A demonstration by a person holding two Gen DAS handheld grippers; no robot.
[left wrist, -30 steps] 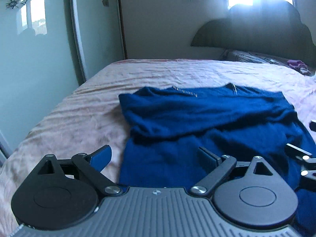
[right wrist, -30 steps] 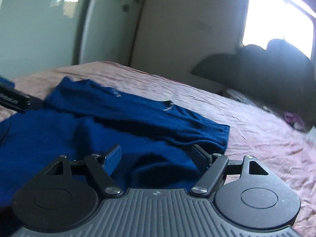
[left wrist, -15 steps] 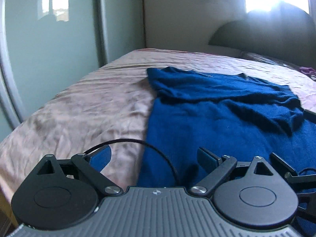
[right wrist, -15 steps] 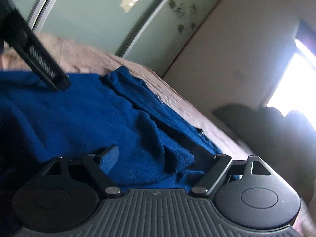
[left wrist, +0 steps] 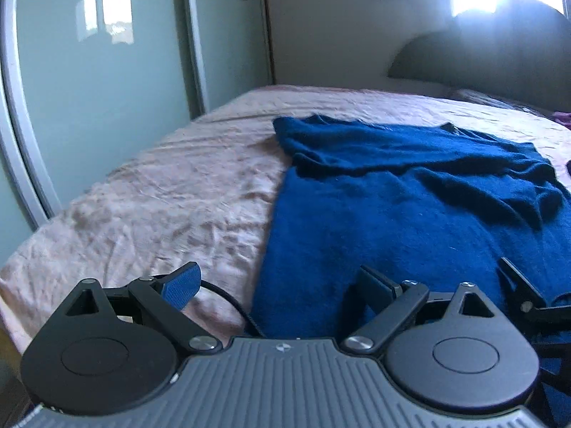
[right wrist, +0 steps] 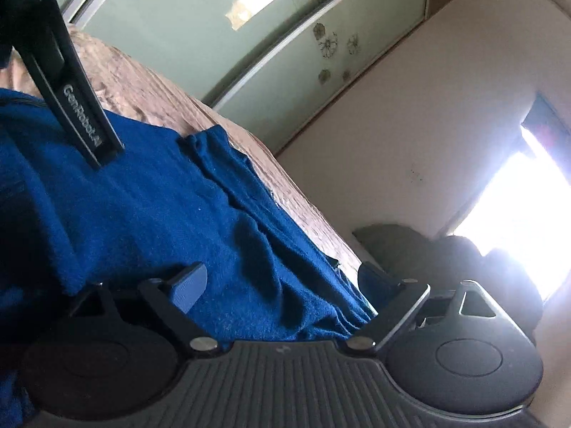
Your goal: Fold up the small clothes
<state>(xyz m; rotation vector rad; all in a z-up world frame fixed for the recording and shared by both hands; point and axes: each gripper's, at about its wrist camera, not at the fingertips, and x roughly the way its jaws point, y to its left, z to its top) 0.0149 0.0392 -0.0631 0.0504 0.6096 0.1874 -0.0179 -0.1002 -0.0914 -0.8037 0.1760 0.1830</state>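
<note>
Both claws gape empty — left gripper (left wrist: 276, 285) and right gripper (right wrist: 282, 285) have just been opening wider, low over the blue sweater's (left wrist: 410, 214) near hem on the pink bedsheet (left wrist: 178, 196) — poised, I'd guess, to pinch it for a fold.

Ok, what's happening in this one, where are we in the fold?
A person works two handheld grippers over a blue sweater spread on a pink bedsheet. Its far part is already folded over the body. The left gripper sits at the sweater's near left edge, jaws open, nothing held. The right gripper, rolled sideways, is low over the cloth; its jaws have just been opening, with fabric between them but not pinched.
</note>
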